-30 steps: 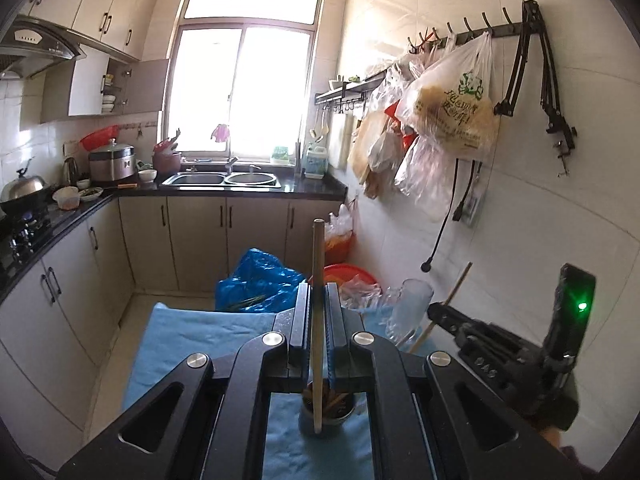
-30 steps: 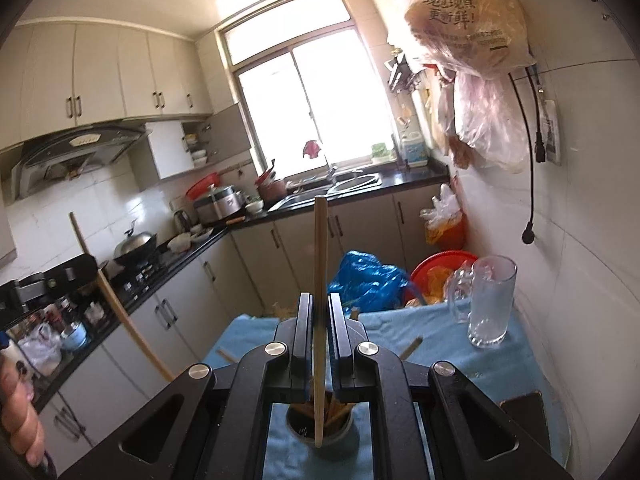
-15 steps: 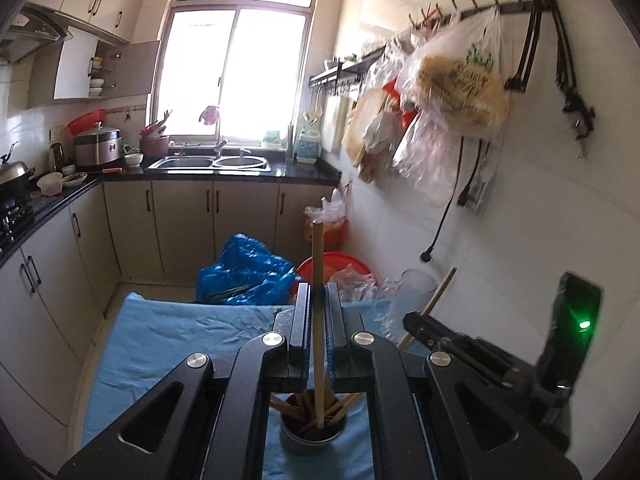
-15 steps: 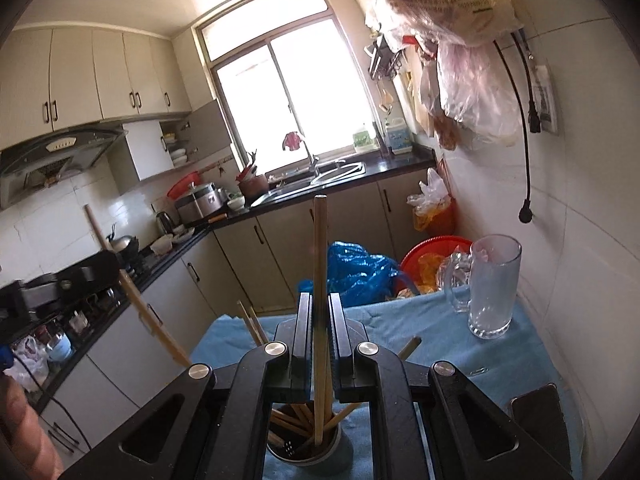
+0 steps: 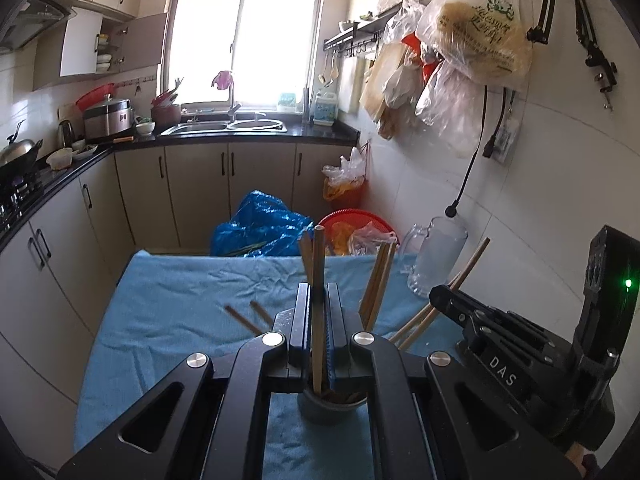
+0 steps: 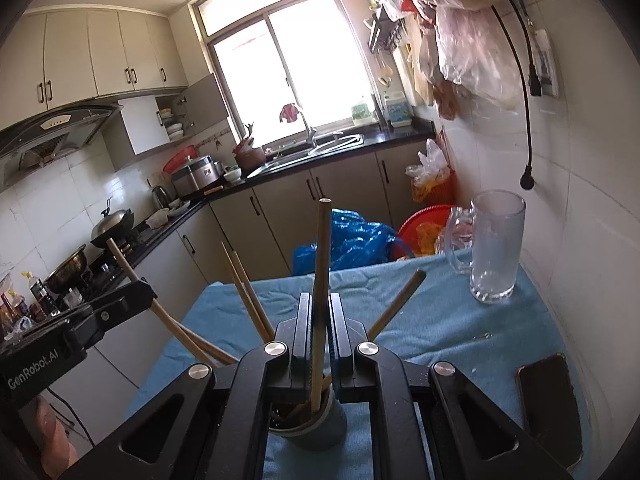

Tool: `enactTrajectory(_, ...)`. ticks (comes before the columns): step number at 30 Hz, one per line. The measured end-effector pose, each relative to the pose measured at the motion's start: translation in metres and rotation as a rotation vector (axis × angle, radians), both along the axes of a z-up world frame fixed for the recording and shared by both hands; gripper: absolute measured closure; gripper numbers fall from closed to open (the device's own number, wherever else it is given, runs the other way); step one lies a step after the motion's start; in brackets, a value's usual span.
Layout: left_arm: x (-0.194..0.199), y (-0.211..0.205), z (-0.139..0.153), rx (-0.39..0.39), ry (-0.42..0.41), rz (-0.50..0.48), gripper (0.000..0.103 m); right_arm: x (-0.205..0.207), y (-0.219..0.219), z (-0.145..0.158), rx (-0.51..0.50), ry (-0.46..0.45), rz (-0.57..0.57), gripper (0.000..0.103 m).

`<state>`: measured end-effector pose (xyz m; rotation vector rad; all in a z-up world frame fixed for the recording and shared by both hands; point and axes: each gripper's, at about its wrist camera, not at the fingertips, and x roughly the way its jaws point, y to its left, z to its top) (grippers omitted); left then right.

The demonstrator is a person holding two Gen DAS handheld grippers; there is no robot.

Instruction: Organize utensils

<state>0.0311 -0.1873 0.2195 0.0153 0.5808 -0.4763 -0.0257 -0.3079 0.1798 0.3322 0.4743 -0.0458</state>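
Only the right wrist view is showing a phone (image 6: 550, 404) lying at four o'clock. Both the left gripper (image 5: 318, 320) and the right gripper (image 6: 319, 332) are each clenching a chopstick (image 5: 318, 264) over the cup (image 5: 332, 410) that is holding more chopsticks (image 6: 244, 292).

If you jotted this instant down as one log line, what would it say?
left gripper: shut on chopstick | right gripper: shut on chopstick | both tips in cup | release: not yet
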Motion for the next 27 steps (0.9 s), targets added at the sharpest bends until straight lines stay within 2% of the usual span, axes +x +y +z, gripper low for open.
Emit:
enactTrajectory(10, 0.000, 0.006, -0.034, 0.014, 0.086, 0.007, 0.097, 0.004, 0.010, -0.012, -0.014, 0.035, 0.018, 0.095)
enactTrajectory(27, -0.009, 0.010, -0.035, 0.039, 0.050, 0.000, 0.097, 0.015, 0.016, -0.026, -0.018, 0.078, 0.034, 0.095)
